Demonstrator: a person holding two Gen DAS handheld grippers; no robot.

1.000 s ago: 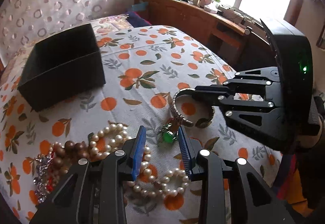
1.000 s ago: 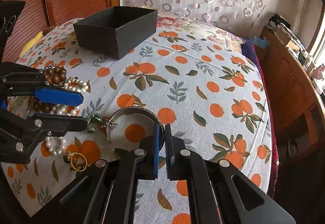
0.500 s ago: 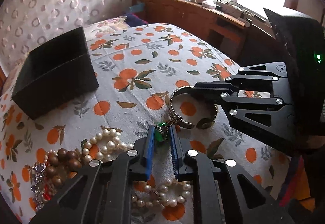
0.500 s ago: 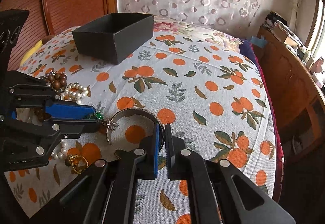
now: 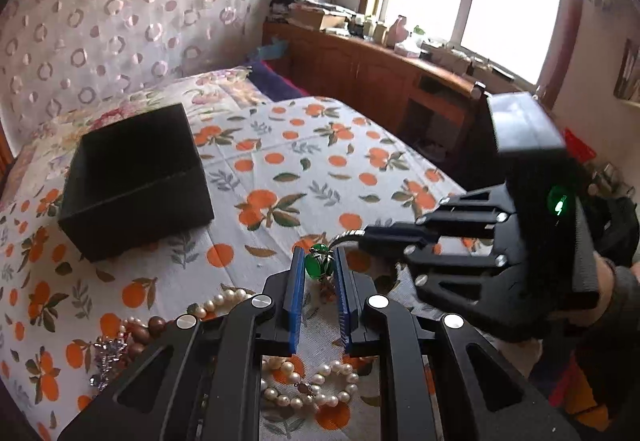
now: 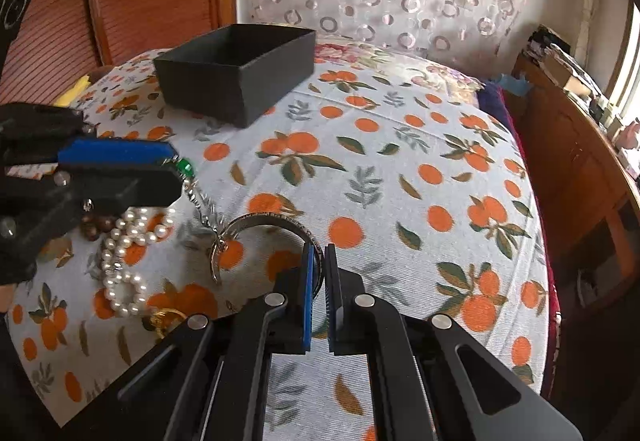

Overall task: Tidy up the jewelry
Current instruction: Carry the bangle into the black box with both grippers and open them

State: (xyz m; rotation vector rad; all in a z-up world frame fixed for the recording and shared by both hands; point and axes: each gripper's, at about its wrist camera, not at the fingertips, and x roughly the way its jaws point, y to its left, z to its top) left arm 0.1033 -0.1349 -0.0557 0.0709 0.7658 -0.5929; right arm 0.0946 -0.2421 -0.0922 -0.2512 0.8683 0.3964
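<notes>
The orange-printed bed cover point(image 6: 400, 181) fills both views. On it, well beyond both grippers, stands the open black box point(image 6: 236, 73). The right gripper point(image 6: 319, 261) is closed on the rim of the silver bangle point(image 6: 276, 225), whose far part rests on the cover. To its left, the left gripper point(image 5: 318, 261) has just been closing and now pinches the green pendant point(image 5: 318, 265), raised above the cover. A thin silver chain point(image 6: 202, 203) hangs from the pendant down to the bangle. Below the left gripper lie pearl strands point(image 6: 124, 265) and brown beads point(image 5: 148, 327).
</notes>
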